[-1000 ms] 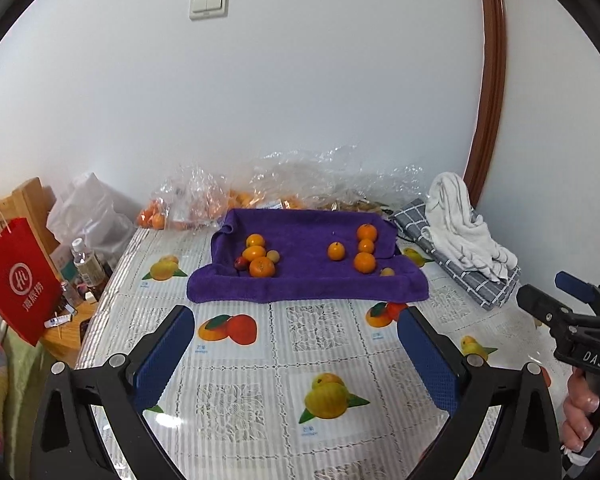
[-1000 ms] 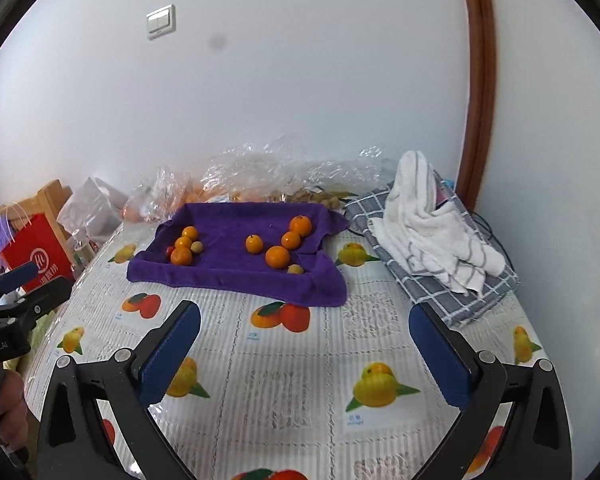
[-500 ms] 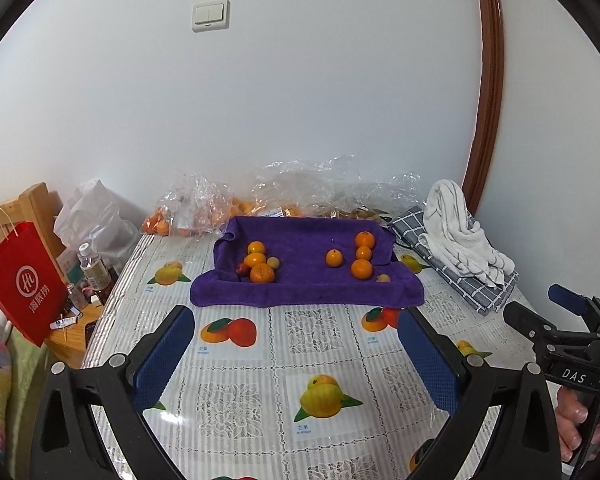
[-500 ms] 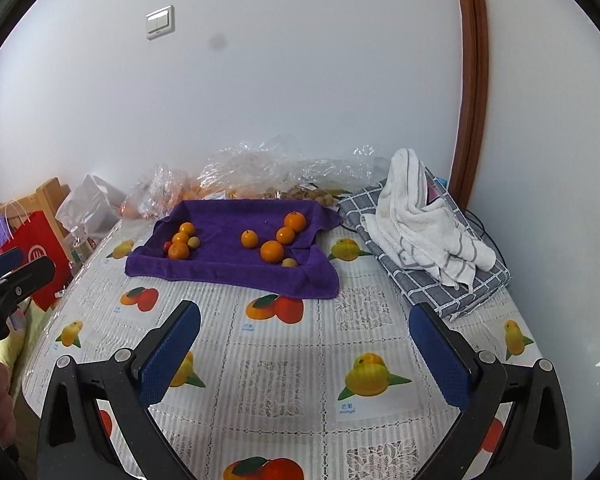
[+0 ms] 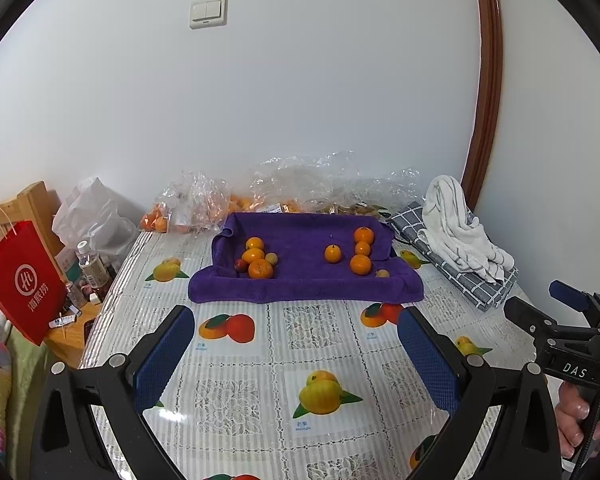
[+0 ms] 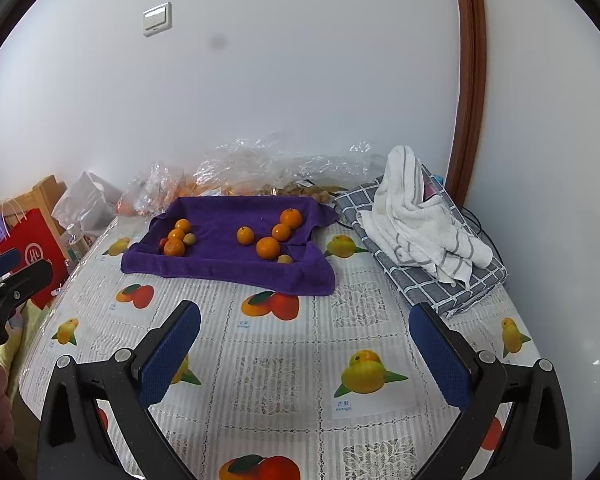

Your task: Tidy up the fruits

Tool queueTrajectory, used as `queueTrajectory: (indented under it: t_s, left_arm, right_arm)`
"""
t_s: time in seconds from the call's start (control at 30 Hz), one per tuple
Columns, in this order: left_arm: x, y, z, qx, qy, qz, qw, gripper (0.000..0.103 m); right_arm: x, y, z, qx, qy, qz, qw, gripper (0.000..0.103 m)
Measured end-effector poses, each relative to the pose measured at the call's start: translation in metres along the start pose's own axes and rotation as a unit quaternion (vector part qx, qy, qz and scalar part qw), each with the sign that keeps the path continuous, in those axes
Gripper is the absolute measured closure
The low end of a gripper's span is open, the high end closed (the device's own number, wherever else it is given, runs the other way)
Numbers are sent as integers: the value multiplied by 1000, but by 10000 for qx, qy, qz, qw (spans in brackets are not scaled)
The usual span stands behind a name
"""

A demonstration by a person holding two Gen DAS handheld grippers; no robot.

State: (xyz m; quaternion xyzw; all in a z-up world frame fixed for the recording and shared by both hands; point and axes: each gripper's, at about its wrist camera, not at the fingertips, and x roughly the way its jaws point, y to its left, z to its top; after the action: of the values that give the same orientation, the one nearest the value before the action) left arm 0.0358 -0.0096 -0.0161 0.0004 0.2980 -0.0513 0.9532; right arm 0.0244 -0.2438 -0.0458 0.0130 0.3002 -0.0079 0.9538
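Both claws hang spread wide and empty over the fruit-print tablecloth (image 5: 312,332): left gripper (image 5: 296,352), then right gripper (image 6: 304,354). Ahead, well apart from both, lies the purple towel (image 5: 304,284). On its left part sits a touching cluster of oranges (image 5: 256,260); on its right, a looser group of oranges (image 5: 360,254). Farther right lies a white towel (image 6: 416,220) on checked cloth (image 6: 456,284).

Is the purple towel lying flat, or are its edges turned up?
Turned up. The purple towel rises at its back and left edges like a shallow tray; its front edge lies flat on the tablecloth.
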Motion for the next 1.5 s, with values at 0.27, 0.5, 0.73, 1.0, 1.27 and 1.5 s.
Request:
queueTrajectory:
  t_s: [0.27,0.5,0.73,1.0,1.27,1.5]
  left_arm:
    - [0,-1,0,-2,7,-3,10000,1]
    - [0,0,-1,-4,6,-12,10000,1]
    - [0,-1,-1,-15,5,-2,10000,1]
    - [-2,0,-1,-10,-11,-18,10000,1]
    - [-2,1,0,-27,-19,-8,10000,1]
    - [-3,1,1,-19,-28,-11,10000,1]
  right_arm:
    - [0,1,0,-19,2,-21,10000,0]
    - [1,1,0,-22,1,-30,10000,0]
    - [1,1,0,-21,-7,-17,10000,0]
    - [0,1,0,-16,-3,-23,10000,0]
    - [0,1,0,-24,-9,-34,10000,0]
    - [-1,0,0,-25,-15,-35,10000,0]
